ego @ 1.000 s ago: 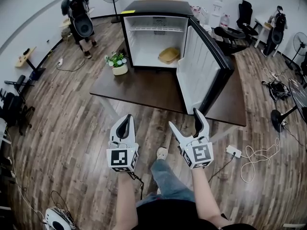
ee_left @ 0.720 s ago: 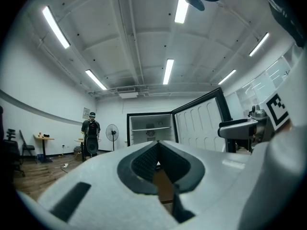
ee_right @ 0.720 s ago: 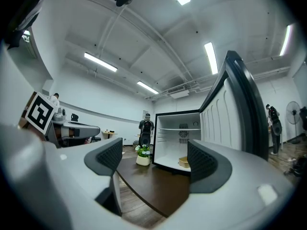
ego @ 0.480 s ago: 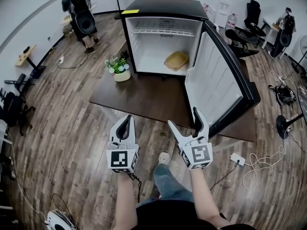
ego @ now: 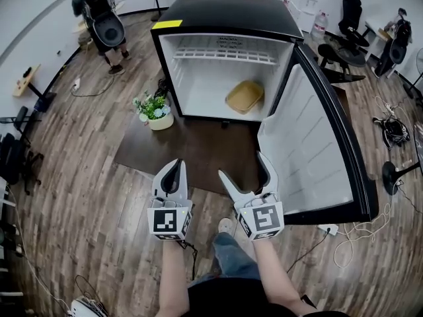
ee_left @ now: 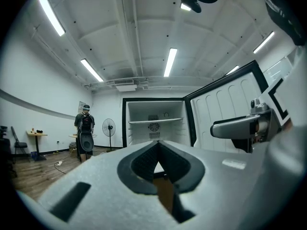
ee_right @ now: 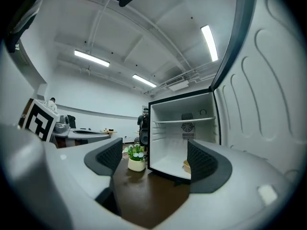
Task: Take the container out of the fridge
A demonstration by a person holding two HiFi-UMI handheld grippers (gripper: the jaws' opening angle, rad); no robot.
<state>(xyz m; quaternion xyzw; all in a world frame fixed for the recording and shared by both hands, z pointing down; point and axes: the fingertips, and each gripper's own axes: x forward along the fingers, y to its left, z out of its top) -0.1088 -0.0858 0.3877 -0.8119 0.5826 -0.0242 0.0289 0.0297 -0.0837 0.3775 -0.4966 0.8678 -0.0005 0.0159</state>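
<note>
Container [ego: 244, 96] lies on the fridge [ego: 225, 8] floor, near its right wall, below the wire shelf [ego: 225, 55]; the fridge door [ego: 304, 144] stands wide open. In front of the fridge hover left tongs [ego: 173, 171], pressed together, and right tongs [ego: 242, 166], spread apart and empty.

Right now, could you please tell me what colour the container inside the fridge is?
The container is tan, a yellowish brown; it shows best in the head view.

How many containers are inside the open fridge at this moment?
1. The tan container lies on the floor of the fridge, at the right, under the wire shelf. The shelf and the open door hold none; nothing seems hidden.
</note>
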